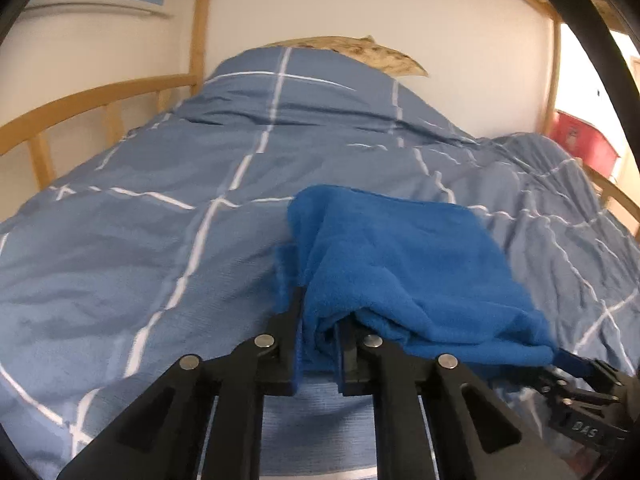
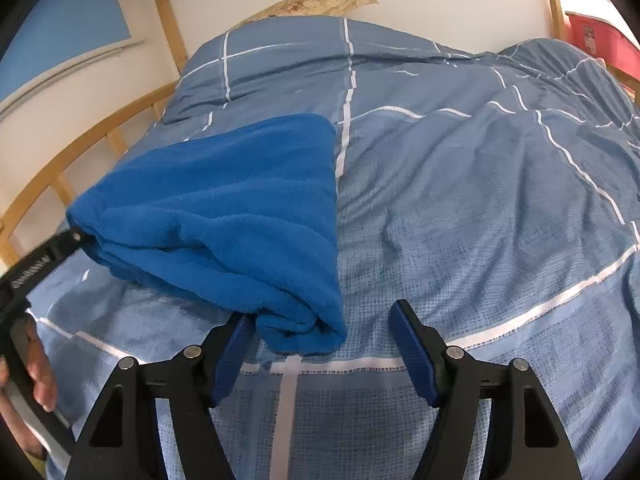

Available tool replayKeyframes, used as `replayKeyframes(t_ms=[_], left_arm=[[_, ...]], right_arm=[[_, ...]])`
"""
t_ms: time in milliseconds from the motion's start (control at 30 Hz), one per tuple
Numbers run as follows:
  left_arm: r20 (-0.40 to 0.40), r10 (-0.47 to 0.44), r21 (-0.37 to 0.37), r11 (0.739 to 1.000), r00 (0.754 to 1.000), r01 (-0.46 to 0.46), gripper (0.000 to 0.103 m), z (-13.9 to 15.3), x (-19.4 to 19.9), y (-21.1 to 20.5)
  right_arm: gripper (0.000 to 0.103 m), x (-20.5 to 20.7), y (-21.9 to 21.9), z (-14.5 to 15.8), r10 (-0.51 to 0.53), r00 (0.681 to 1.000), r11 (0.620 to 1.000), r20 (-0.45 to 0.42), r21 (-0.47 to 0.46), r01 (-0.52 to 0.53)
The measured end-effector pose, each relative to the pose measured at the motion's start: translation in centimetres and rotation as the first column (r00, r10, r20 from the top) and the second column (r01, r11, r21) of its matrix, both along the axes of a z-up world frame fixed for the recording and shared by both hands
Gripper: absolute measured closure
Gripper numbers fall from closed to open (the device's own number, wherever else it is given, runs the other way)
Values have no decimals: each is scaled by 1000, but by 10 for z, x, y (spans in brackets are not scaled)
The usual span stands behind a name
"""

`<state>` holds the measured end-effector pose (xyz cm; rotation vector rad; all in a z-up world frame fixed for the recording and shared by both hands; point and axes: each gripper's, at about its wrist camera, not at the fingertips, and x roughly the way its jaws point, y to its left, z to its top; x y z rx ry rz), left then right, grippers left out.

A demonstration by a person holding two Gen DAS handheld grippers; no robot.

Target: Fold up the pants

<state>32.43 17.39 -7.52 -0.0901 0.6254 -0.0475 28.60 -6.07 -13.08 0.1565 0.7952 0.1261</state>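
The pants (image 1: 400, 264) are bright blue fleece with a nubby, plush pile, folded into a thick wedge whose layers bunch into soft rolls at the near edge. They lie on a duvet (image 1: 140, 240) of crinkled grey-blue cotton crossed by white grid lines, directly ahead of both grippers.

The left gripper (image 1: 318, 344), black plastic with round metal pivot pins, is clamped on the near left corner of the pants, the fleece pinched between its fingers and draping over the right one. No earlier view shows how it got there.

The right gripper (image 2: 324, 344) stands spread, its blue-padded fingers (image 2: 412, 340) apart; the near right corner of the pants sits just inside its left finger, touching or nearly so, and the right finger is clear of the cloth over bare duvet.

Small lettering on the gripper bodies is too blurred to read.

Beyond lie a curved pale wooden bed rail (image 2: 100, 128), a mottled tan pillow (image 2: 320, 2) against the white wall, and a red box (image 2: 596, 40) to the far right. A hand (image 2: 38, 364) grips the left tool's handle.
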Motion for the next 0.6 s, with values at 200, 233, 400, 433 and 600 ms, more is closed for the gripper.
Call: replayKeyframes(t_ms=[200, 233, 400, 433, 600], left_arm=[[32, 86, 70, 994, 996, -88, 91, 9, -6, 10], [9, 97, 78, 992, 995, -97, 91, 3, -3, 11], [-55, 93, 112, 990, 994, -86, 90, -15, 3, 15], [-58, 84, 120, 990, 995, -76, 90, -16, 2, 15], [-95, 93, 153, 985, 991, -78, 86, -27, 4, 11]], right_arm=[[36, -2, -5, 11, -97, 994, 994, 54, -52, 99], [36, -3, -5, 13, -113, 991, 991, 65, -60, 117], [36, -5, 1, 12, -129, 989, 981, 66, -140, 138], [36, -3, 0, 11, -129, 990, 981, 56, -141, 136], [36, 0, -6, 1, -123, 992, 980, -19, -160, 119]])
